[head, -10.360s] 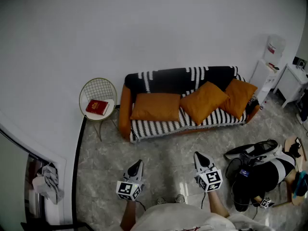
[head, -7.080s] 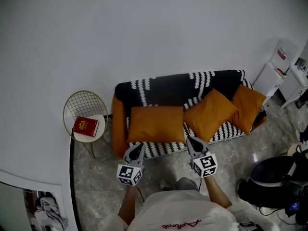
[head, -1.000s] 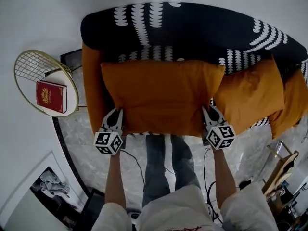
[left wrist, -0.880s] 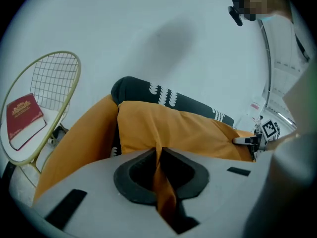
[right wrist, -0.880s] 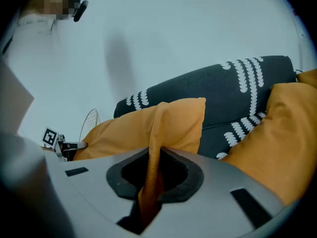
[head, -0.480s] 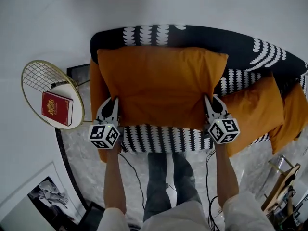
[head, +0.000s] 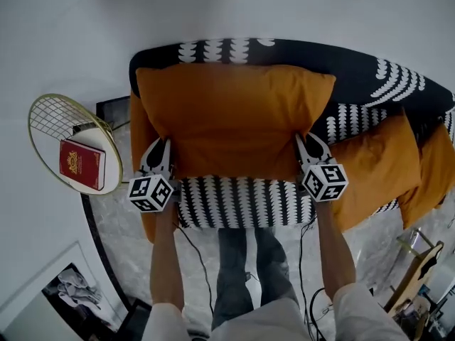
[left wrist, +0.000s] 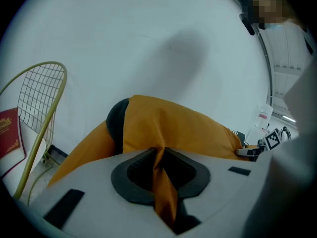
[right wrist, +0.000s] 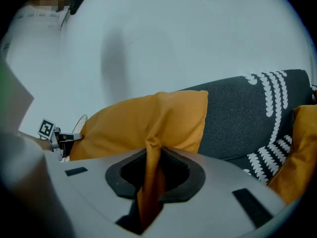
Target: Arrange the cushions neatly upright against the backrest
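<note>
**First cushion held up against the backrest, two more to go**

I have the large cushion (head: pixel 234 119) pinched at both lower corners. The left gripper (head: pixel 162 149) is clamped on a fold of orange fabric at the 7 o'clock corner, and the right gripper (head: pixel 304 143) is clamped the same way at the 5 o'clock corner. The cushion stands roughly upright at 12 o'clock, its top edge against the black backrest (head: pixel 355 59) of the sofa (head: pixel 138 133).

I judge this to be the placing step for the first cushion. Next I should settle its lower edge on the striped seat cover (head: pixel 234 201), let go with both jaws, and check that it doesn't slump forward.

I count three orange cushions. Besides the one I hold, the middle cushion (head: pixel 373 165) sits tilted at 3 o'clock, with the far cushion (head: pixel 432 172) just beyond it at the frame's edge. There is one sofa and two grippers. At 9 o'clock one wire side table (head: pixel 57 119) carries one red book (head: pixel 82 164).
</note>
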`<action>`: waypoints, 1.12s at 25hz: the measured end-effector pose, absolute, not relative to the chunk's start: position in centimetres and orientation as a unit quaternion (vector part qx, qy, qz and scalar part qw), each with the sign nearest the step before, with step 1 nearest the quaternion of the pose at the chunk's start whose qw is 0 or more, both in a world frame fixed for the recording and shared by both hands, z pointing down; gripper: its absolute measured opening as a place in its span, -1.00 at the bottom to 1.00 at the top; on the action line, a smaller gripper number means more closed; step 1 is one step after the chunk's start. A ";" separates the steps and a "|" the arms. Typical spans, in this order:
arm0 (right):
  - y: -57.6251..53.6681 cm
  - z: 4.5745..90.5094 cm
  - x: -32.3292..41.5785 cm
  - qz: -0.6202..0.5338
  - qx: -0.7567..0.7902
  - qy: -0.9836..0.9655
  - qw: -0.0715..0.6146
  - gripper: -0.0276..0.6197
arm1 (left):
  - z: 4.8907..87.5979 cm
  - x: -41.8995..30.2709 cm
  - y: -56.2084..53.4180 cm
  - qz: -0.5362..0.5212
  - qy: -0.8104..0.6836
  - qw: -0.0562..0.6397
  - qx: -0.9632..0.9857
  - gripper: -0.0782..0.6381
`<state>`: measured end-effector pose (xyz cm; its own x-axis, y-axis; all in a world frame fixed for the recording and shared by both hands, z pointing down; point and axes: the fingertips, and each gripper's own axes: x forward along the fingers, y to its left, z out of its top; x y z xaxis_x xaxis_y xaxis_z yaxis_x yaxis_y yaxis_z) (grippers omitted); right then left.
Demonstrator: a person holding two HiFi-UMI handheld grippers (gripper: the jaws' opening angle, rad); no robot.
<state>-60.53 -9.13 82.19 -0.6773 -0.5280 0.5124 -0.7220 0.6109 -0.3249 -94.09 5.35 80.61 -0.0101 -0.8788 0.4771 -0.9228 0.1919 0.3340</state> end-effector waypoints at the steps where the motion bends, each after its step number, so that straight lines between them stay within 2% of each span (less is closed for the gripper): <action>1: -9.4 83.2 -60.6 0.261 0.356 -0.875 0.197 -0.67 | 81.7 -94.3 5.1 0.044 -0.708 0.312 0.632 -0.60; 4: -9.8 86.9 -60.8 0.263 0.357 -0.864 0.238 -0.59 | 85.7 -94.9 5.1 0.070 -0.707 0.353 0.610 -0.52; 7: -10.2 88.3 -60.8 0.276 0.357 -0.860 0.238 -0.48 | 87.7 -95.2 5.0 0.066 -0.705 0.380 0.595 -0.46; 14: -10.2 88.3 -60.0 0.278 0.374 -0.854 0.231 -0.22 | 87.7 -95.4 5.2 0.087 -0.701 0.384 0.595 -0.35; 18: -8.9 85.9 -57.7 0.270 0.397 -0.850 0.219 -0.02 | 85.8 -94.4 7.2 0.089 -0.701 0.375 0.600 -0.19; 25: -5.0 81.0 -55.0 0.248 0.398 -0.859 0.206 -0.02 | 81.1 -90.2 8.5 0.095 -0.694 0.331 0.632 -0.19; 28: -4.6 78.6 -54.6 0.249 0.400 -0.862 0.186 -0.13 | 78.7 -87.7 7.3 0.092 -0.683 0.310 0.655 -0.20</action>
